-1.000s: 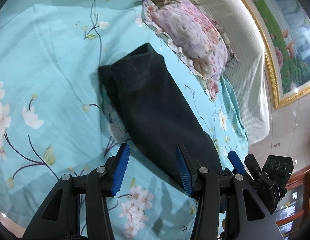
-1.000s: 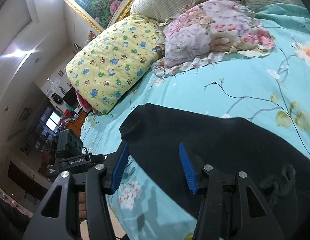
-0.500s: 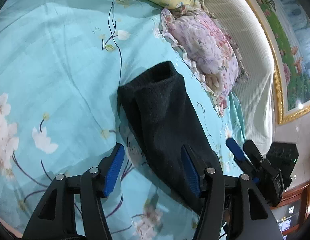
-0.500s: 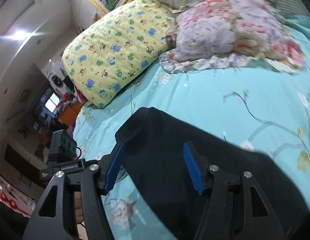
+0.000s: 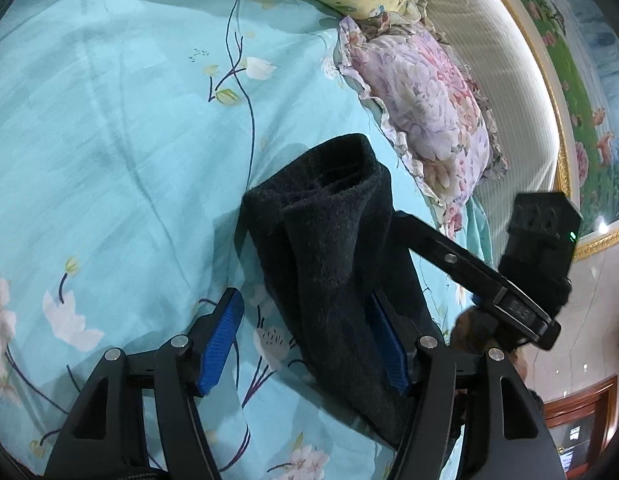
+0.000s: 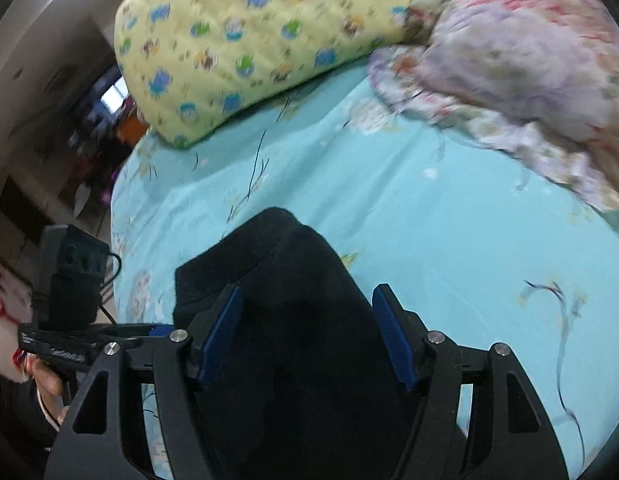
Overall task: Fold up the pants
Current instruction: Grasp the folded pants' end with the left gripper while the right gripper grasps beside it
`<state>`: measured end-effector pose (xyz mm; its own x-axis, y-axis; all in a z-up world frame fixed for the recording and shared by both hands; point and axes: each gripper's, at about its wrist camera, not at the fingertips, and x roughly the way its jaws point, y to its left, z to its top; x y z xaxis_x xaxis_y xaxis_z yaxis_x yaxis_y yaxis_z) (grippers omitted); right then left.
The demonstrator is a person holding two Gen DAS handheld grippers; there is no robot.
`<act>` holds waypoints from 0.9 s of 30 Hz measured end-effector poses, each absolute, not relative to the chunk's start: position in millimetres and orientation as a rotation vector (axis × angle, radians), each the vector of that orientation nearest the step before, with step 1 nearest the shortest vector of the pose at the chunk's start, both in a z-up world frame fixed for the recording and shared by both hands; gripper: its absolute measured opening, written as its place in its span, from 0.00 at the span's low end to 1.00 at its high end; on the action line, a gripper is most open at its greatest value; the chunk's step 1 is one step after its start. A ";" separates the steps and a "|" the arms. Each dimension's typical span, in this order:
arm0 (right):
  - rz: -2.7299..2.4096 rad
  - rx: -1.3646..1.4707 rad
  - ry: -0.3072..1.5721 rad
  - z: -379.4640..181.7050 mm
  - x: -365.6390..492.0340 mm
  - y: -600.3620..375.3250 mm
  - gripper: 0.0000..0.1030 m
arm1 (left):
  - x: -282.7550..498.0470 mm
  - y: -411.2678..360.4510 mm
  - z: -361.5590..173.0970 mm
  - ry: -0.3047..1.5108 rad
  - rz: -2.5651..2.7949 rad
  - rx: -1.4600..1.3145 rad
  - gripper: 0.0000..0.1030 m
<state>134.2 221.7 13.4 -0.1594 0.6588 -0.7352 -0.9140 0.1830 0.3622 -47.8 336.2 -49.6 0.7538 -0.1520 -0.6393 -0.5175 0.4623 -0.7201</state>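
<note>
The black pants [image 5: 333, 264] lie folded in a long narrow strip on the turquoise flowered bedsheet [image 5: 109, 152]. Their far end is bunched up with an open hem. My left gripper [image 5: 305, 340] is open, its blue pads either side of the strip near its lower part. My right gripper [image 6: 305, 336] is open over the same pants [image 6: 293, 320], which fill the gap between its pads. The right gripper's body also shows in the left wrist view [image 5: 489, 292], beside the pants.
A yellow cartoon-print pillow [image 6: 245, 40] and a pink floral pillow [image 5: 425, 112] lie at the head of the bed. A striped headboard [image 5: 505, 92] and a gold-framed painting [image 5: 581, 80] stand behind. The bed edge drops off left in the right wrist view.
Both grippers have moved in over the pants. The right gripper has swung close beside the left. The far end of the pants has bunched and risen.
</note>
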 end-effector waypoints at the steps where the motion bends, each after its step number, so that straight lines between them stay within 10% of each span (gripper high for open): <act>1: 1.435 -0.349 1.022 7.8 136.0 229.1 0.66 | -46.6 336.2 -49.4 0.713 0.251 -1.087 0.64; 13: 1.450 -0.267 1.172 -18.3 175.0 245.1 0.35 | -24.4 338.4 -47.5 0.716 0.296 -1.006 0.60; 18: 1.467 -0.228 1.194 -18.8 178.5 244.0 0.34 | -16.4 340.3 -49.7 0.737 0.305 -0.979 0.30; 27: 1.471 -0.219 1.137 -2.5 170.5 234.8 0.24 | -16.2 326.9 -20.5 0.692 0.267 -0.921 0.16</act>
<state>170.5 234.8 -2.5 -0.2791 0.6583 -0.6991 -0.8424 0.1816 0.5073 -16.2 326.9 -20.5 0.7555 -0.0746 -0.6509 -0.4919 0.5917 -0.6388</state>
